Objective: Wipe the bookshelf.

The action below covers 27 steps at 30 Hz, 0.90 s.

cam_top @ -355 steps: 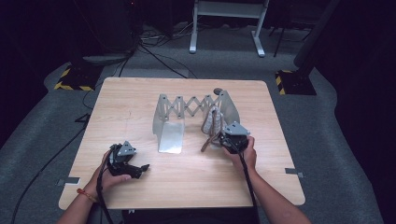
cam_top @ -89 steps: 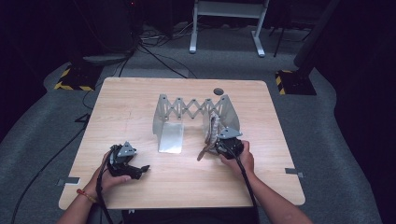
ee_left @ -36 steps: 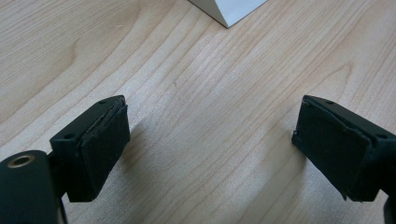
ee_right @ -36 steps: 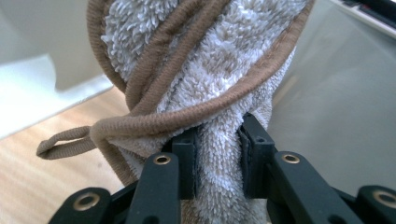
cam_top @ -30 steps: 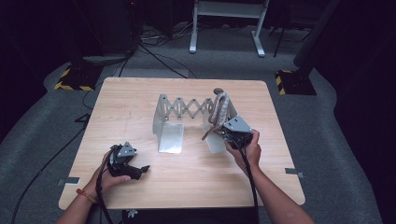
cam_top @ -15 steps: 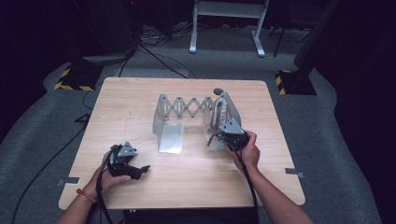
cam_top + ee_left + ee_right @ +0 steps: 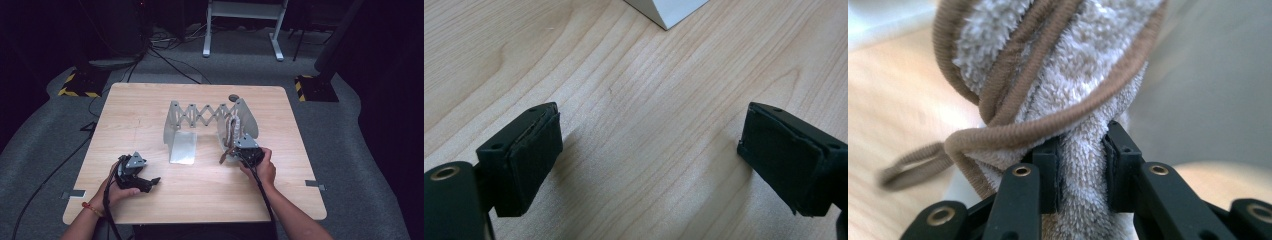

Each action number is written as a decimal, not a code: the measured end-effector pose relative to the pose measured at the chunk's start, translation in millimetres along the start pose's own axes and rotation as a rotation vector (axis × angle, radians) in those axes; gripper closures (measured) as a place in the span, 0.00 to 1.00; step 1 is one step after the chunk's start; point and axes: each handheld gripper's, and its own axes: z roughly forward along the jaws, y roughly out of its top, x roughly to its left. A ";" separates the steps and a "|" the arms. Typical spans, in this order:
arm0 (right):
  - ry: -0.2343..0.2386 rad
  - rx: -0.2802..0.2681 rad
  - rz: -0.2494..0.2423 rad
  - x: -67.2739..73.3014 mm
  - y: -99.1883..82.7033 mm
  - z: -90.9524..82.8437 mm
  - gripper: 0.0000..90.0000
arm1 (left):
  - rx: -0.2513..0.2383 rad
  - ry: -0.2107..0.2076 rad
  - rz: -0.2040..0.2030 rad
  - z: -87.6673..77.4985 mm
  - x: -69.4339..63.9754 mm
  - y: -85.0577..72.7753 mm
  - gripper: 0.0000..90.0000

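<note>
Right gripper (image 7: pixel 1080 175) clamped on fluffy grey towel (image 7: pixel 1063 75), brown edging, twisted, brown loop trailing; left gripper (image 7: pixel 649 160) wide open, empty.

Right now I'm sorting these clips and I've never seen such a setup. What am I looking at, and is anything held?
A person sits at a wooden table, holding a hand-operated two-jaw gripper in each hand. The high view looks down from above; the other two pictures come from cameras riding on the grippers. On the table stands a grey metal accordion rack. The left gripper rests open near the table's front edge, holding nothing. The right gripper is clamped on a fluffy grey towel with brown trim, beside the rack's right end plate.
</note>
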 end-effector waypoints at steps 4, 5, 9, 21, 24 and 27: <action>-0.064 -0.134 0.020 -12.6 27.9 -30.8 0.80 | 0.002 0.001 0.003 0.0 0.2 0.2 0.12; -0.083 -0.156 0.014 -16.4 34.9 -37.0 0.80 | 0.002 0.000 0.002 0.2 0.2 0.3 0.12; -0.128 -0.175 0.023 -28.3 54.4 -42.8 0.81 | 0.001 -0.005 0.000 0.7 0.1 0.6 0.11; -0.108 -0.034 0.025 -11.8 30.5 14.7 0.81 | 0.001 -0.002 0.000 1.0 -0.1 0.9 0.11; -0.086 -0.007 0.036 -10.1 22.4 23.5 0.81 | 0.001 -0.002 -0.001 1.0 -0.2 0.8 0.11; -0.064 0.027 0.033 -6.9 11.5 32.9 0.81 | 0.000 -0.002 0.001 1.0 -0.1 0.9 0.11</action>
